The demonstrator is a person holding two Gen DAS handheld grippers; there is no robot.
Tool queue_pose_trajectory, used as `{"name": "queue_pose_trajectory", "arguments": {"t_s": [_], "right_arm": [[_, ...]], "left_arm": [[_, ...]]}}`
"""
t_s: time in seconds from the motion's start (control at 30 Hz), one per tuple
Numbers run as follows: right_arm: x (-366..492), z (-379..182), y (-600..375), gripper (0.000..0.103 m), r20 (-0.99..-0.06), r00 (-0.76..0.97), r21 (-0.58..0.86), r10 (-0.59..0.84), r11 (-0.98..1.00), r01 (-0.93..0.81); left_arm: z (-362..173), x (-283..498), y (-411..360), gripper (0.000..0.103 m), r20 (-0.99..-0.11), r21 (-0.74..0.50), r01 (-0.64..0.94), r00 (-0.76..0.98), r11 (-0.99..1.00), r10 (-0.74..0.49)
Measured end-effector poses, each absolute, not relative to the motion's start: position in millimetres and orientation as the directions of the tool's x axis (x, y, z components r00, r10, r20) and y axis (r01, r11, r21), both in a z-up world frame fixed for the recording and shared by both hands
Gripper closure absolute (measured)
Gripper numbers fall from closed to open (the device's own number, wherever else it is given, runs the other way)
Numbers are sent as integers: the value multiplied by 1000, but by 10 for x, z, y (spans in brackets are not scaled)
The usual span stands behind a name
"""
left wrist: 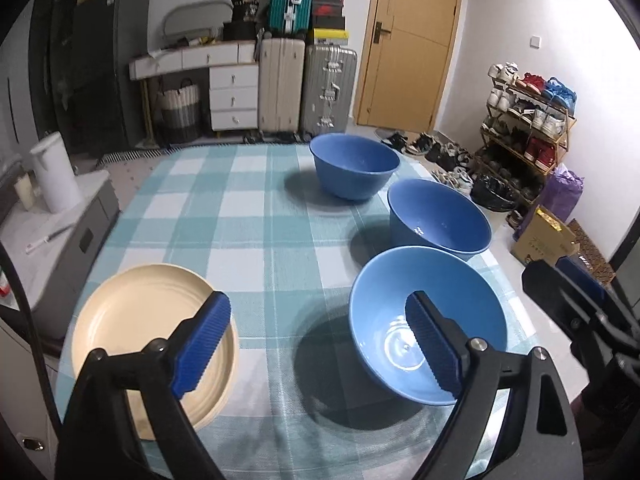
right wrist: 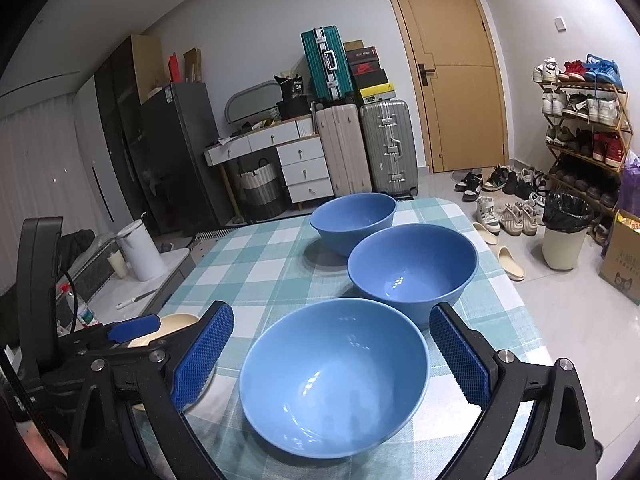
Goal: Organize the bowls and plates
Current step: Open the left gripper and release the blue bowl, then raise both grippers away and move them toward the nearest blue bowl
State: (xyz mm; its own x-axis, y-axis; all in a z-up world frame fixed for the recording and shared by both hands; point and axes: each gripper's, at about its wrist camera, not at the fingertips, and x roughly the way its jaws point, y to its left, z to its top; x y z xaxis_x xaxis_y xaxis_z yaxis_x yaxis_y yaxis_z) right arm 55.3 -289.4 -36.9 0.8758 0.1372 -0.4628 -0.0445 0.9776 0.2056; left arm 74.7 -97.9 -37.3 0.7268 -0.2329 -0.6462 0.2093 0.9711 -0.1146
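While tilted downward, left claw (left wrist: 318, 344) spread wide, empty.

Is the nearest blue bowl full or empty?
Empty. The nearest bowl shows its bare glossy bottom with only light reflections in both wrist views.

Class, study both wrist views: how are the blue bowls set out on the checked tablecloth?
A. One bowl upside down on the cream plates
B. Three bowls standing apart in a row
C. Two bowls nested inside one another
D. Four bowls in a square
B: the near bowl, middle bowl and far bowl each stand upright on the tablecloth, one behind another, none nested.
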Motion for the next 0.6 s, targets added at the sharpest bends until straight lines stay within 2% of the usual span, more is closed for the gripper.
{"name": "queue_pose_trajectory", "arguments": {"t_s": [0.1,0.17,0.27,0.6], "right_arm": [[498,-340,-2880,3,-452,881,210,141,976,-48],[475,-333,-2871,3,-453,880,208,141,977,-50],[430,-310,-2857,3,-453,880,202,142,978,-54],[342,-294,-2867,3,-443,885,219,146,974,-51]], "left_arm": [[-354,635,-990,13,-598,-96,211,769,973,-226],[-319,512,-952,13,-516,-82,179,834,980,-195],[-276,408,-1002,12,-457,-22,173,874,985,-164],[-289,430,-1106,5,-520,-14,215,832,977,-190]]}}
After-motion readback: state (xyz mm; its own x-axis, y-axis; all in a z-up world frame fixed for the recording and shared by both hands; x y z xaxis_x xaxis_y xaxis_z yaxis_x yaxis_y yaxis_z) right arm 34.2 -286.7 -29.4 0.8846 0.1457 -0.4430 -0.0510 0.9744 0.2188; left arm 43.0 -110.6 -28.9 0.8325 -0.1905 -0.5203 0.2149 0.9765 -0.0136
